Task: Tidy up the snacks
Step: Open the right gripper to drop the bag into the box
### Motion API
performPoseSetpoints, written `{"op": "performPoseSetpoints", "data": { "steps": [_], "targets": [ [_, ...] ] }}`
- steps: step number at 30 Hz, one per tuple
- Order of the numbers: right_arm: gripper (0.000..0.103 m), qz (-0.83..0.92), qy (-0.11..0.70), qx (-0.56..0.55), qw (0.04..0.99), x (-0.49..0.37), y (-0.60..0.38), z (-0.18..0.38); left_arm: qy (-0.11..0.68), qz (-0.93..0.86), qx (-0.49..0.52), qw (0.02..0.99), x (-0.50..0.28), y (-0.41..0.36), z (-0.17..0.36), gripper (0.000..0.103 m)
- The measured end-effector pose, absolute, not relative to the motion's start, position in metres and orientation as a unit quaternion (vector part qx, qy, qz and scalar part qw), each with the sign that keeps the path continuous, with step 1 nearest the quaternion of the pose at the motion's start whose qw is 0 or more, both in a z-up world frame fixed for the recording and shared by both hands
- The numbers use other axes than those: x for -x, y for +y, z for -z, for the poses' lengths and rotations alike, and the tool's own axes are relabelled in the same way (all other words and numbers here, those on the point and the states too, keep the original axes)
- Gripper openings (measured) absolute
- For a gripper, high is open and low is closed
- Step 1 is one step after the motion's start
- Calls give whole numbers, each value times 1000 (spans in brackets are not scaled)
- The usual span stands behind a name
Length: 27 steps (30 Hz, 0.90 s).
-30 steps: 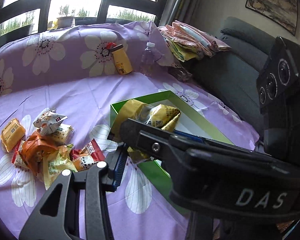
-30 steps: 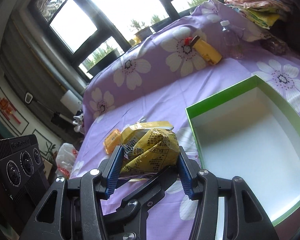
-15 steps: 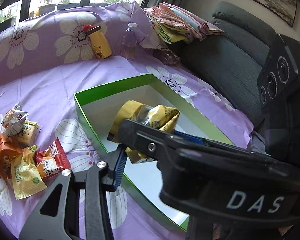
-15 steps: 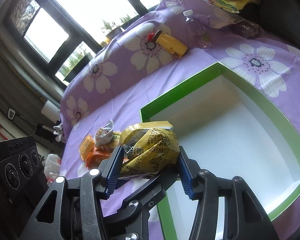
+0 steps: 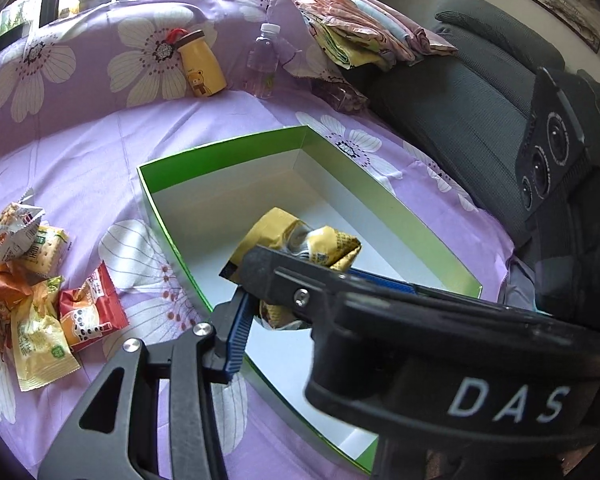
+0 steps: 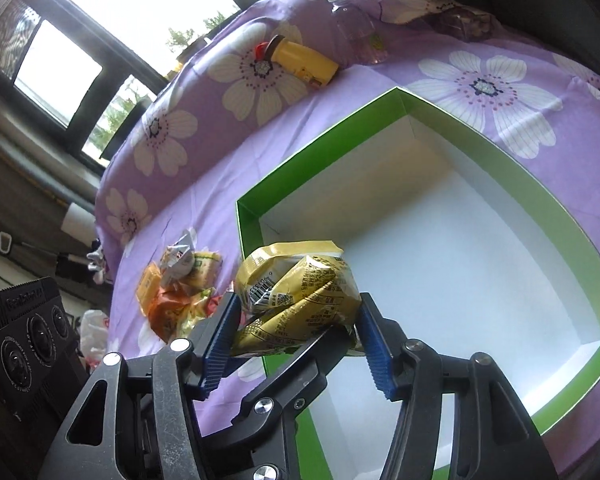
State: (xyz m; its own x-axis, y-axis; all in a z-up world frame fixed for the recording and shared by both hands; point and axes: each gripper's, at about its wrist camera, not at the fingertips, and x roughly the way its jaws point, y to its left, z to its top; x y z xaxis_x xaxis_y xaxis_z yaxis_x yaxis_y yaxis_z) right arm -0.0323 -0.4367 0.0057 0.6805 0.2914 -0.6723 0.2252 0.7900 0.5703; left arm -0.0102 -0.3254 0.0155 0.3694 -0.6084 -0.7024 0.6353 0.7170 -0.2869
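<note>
— Over the near left corner of the green box (image 6: 512, 168), the yellow snack packet (image 6: 298, 292) sits between the right gripper (image 6: 296, 332)'s blue pads, and those jaws are opening.

— Left gripper (image 5: 284, 304)?

— Only one blue pad shows; the right gripper crosses it, so I cannot tell its state.

— And outward?

— Loose snack packets (image 5: 32, 288) are heaped on the purple floral sheet (image 5: 80, 168) left of the box; a yellow bottle (image 5: 200, 64) and clear water bottle (image 5: 262, 64) stand at the far edge.

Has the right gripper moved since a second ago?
Yes. The right gripper with the yellow packet went from beside the green box to over its near corner, jaws opening.
</note>
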Motion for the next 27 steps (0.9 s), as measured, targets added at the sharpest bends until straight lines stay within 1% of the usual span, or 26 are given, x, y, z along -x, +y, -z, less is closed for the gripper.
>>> {"op": "performPoseSetpoints", "data": {
  "steps": [3, 4, 5, 6, 8, 12, 15, 18, 22, 27],
  "targets": [
    [77, -1, 383, -309, 871, 38, -435, -13, 405, 370, -8, 836, 11, -309, -24, 51],
    [82, 8, 377, -304, 875, 40, -435, -17, 399, 369, -3, 839, 12, -302, -28, 56],
    [85, 10, 367, -300, 880, 43, -434, -21, 393, 368, 3, 843, 12, -295, -32, 60],
    [88, 6, 357, -298, 885, 46, -432, -25, 389, 365, 7, 846, 12, -289, -36, 67],
    [89, -2, 342, -297, 892, 50, -429, -33, 381, 356, 13, 853, 13, -275, -44, 72],
    [91, -10, 317, -272, 909, 58, -410, -51, 357, 329, 26, 874, 19, -237, -62, 76],
    [92, -25, 301, -247, 921, 59, -386, -62, 336, 290, 25, 896, 24, -202, -68, 82],
    [92, -44, 283, -215, 934, 58, -357, -66, 320, 228, 17, 919, 27, -164, -66, 82],
    [92, -49, 283, -178, 941, 49, -317, -56, 315, 132, 52, 938, 22, -105, -53, 83],
    [92, -78, 319, -122, 937, 38, -262, -29, 345, 60, 70, 934, 16, -55, -14, 83]
  ]
}}
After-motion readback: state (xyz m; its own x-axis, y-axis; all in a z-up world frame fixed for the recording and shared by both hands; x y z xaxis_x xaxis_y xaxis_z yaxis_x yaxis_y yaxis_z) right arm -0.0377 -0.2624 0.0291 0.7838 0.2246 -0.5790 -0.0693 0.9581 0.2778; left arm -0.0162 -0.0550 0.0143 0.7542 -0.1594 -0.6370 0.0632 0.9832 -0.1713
